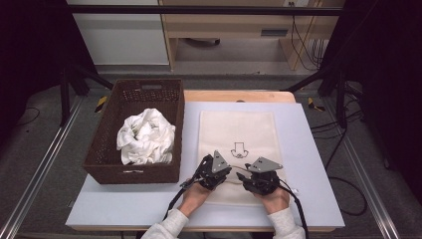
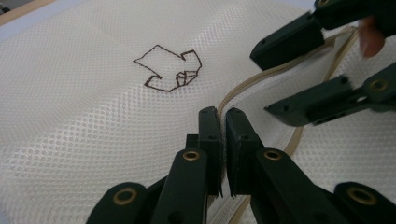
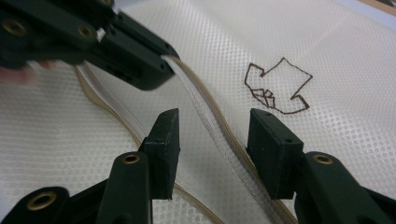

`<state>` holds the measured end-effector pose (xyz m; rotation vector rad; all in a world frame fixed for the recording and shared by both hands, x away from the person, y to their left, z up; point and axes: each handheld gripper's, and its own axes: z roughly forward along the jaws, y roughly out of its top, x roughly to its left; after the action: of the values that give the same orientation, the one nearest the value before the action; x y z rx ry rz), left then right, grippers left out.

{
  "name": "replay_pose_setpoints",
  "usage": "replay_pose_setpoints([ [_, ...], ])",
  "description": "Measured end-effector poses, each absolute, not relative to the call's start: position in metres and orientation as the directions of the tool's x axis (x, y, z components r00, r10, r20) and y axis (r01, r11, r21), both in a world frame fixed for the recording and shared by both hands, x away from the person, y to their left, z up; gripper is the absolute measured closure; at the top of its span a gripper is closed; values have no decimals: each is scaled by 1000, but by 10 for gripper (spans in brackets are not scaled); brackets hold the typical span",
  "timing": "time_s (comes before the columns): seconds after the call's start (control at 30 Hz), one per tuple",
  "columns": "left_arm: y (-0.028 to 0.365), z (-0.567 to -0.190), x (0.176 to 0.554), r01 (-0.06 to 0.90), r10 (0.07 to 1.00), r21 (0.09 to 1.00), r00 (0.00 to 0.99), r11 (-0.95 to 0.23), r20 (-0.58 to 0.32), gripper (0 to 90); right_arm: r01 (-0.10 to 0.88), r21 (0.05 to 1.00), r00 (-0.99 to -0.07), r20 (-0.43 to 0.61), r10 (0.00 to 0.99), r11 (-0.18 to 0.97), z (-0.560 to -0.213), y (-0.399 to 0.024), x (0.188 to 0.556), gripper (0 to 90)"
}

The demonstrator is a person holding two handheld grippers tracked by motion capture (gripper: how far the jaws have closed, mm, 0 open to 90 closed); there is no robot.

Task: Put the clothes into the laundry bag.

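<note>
A cream mesh bag (image 1: 237, 129) with a brown arrow mark (image 2: 168, 67) lies flat on the table, and its beige zipper edge (image 2: 247, 84) is lifted at the near end. My left gripper (image 2: 222, 114) is shut on that zipper edge. In the high view it sits at the bag's near middle (image 1: 228, 170). Close on its right is my right gripper (image 1: 245, 175). In the right gripper view, my right gripper (image 3: 215, 119) stands open astride the raised zipper edge (image 3: 205, 100), with its pads clear of the fabric.
A dark wicker basket (image 1: 104, 149) stands at the table's left and holds a crumpled white cloth (image 1: 146, 137). The light grey table top (image 1: 308, 164) extends to the right of the bag. A wooden board (image 1: 239, 95) lies at the far edge.
</note>
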<state>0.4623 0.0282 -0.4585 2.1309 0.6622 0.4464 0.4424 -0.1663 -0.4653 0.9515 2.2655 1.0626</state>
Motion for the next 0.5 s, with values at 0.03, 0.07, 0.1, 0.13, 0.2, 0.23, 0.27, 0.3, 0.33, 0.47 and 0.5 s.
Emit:
replay_pose_setpoints([
  [0.03, 28, -457, 462, 303, 599, 808, 798, -505, 74, 850, 398, 789, -652, -116, 750, 468, -467, -166, 443, 535],
  [0.07, 28, -457, 462, 305, 598, 811, 798, -499, 67, 850, 407, 785, -644, -117, 756, 467, -469, -166, 445, 537],
  [0.1, 28, -456, 462, 307, 596, 812, 800, -496, 62, 850, 415, 782, -637, -117, 762, 466, -471, -166, 446, 558],
  [0.13, 28, -457, 461, 306, 596, 810, 800, -501, 67, 849, 421, 778, -628, -121, 769, 466, -471, -167, 447, 620],
  [0.2, 29, -458, 460, 304, 591, 807, 804, -506, 68, 840, 424, 787, -611, -116, 783, 448, -471, -169, 448, 715],
  [0.23, 29, -458, 460, 304, 591, 807, 804, -506, 68, 820, 424, 787, -611, -116, 783, 448, -471, -169, 448, 715],
  [0.27, 30, -458, 459, 306, 581, 811, 812, -498, 50, 781, 433, 798, -608, -84, 790, 418, -469, -172, 449, 793],
  [0.3, 30, -458, 457, 299, 579, 816, 813, -494, 53, 744, 438, 801, -603, -77, 794, 409, -468, -172, 448, 828],
  [0.33, 31, -456, 454, 286, 582, 823, 811, -491, 65, 700, 434, 803, -604, -78, 793, 409, -468, -173, 449, 855],
  [0.47, 42, -439, 435, 248, 584, 843, 807, -477, 92, 609, 435, 817, -591, -58, 804, 379, -467, -176, 448, 861],
  [0.5, 46, -434, 430, 242, 583, 848, 807, -472, 95, 619, 431, 821, -590, -57, 805, 374, -466, -176, 448, 861],
])
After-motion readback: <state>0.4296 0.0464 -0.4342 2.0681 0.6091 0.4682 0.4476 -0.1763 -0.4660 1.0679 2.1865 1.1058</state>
